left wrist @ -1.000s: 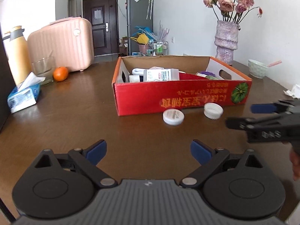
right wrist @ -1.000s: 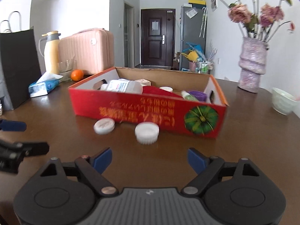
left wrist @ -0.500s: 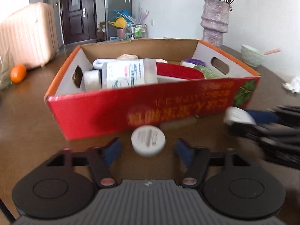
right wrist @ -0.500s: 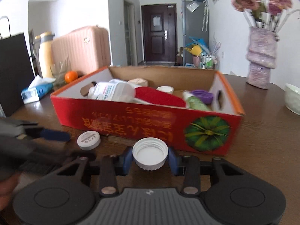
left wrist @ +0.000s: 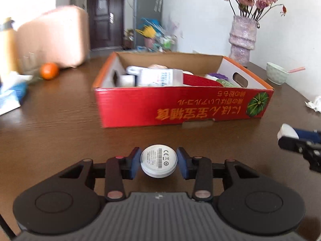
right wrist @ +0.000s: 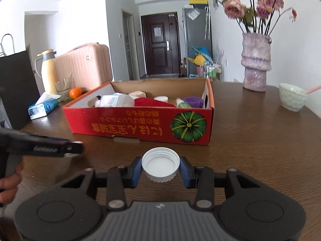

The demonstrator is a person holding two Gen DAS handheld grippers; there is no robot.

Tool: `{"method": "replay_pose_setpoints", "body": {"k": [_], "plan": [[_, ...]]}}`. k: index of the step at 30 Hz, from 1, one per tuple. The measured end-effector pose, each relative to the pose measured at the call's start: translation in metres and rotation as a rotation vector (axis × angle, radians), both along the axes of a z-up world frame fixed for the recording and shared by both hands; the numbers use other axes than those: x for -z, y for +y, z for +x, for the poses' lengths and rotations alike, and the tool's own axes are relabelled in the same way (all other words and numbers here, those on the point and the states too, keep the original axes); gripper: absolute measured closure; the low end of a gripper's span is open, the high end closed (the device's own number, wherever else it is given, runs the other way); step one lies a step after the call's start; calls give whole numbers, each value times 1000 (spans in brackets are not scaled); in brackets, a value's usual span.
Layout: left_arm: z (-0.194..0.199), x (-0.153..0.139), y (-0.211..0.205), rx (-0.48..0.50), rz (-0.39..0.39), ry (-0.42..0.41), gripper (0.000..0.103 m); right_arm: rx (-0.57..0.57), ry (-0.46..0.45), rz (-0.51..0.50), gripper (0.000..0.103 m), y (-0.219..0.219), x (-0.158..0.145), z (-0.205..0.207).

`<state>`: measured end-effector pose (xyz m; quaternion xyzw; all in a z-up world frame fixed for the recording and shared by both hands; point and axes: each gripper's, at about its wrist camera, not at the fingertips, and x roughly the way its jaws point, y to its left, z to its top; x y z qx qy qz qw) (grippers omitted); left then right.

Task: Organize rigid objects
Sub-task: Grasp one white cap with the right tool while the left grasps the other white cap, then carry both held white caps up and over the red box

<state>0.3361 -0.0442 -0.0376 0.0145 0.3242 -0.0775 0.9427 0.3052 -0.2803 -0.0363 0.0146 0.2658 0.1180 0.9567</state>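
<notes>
I hold the left gripper (left wrist: pixel 158 161) clamped on the flat white disc (left wrist: pixel 158 161) and the right gripper (right wrist: pixel 160 167) on the ribbed cap (right wrist: pixel 160 164) (jaws just closed), red box (right wrist: pixel 140 124) straight ahead of both.

A flat white disc (left wrist: pixel 158 161) with printed marks facing up sits at 6 o'clock from the red box (left wrist: pixel 180 106), pinched between blue pads. A ribbed white cap (right wrist: pixel 160 164), hollow side up, is clamped likewise, at 5 o'clock from that box, which already holds bottles and tubes.
</notes>
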Motion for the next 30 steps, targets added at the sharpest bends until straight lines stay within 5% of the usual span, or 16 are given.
{"method": "replay_pose_setpoints", "body": {"k": [5,17,30], "plan": [[-58,-13,19,-12,-36,2,63,18,-57,-71,64,13,-1,-36],[-149,-44,44,-88,-67,-102,63,-4,-147,-55,64,22,-19,-131],[-176,-51,51,-104,-100,-141,63,17,-217,-58,64,17,-39,-168]]}}
